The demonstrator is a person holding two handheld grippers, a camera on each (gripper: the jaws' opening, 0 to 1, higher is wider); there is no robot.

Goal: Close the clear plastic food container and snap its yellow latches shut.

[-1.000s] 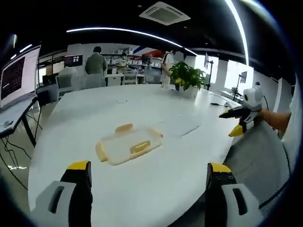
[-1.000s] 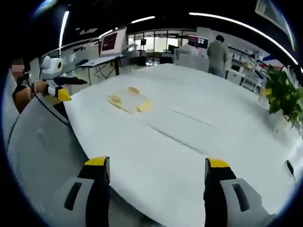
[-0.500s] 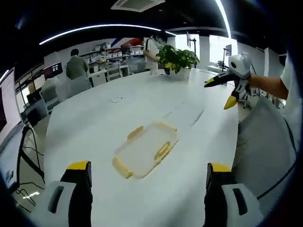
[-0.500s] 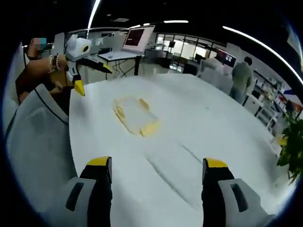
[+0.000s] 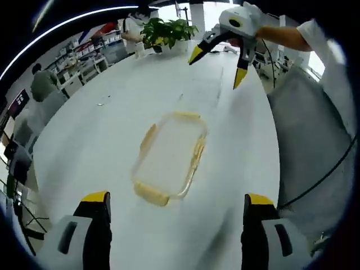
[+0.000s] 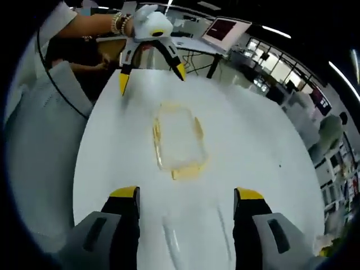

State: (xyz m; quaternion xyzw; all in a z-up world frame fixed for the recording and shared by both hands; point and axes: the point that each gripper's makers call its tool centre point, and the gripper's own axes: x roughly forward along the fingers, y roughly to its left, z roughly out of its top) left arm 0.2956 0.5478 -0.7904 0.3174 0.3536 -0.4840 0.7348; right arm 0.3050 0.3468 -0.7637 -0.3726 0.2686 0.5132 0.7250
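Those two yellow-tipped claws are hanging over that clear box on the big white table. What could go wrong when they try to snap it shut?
The container is clear and pale against the white table, so its edges are hard to see, and a claw could miss a yellow latch. Nothing braces it, so a push might slide it across the smooth top. The left gripper and right gripper both hang open on opposite sides, so they could bump each other.

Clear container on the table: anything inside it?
Through the container only the white table shows; no contents are visible. Blur and the yellow latches could hide something small.
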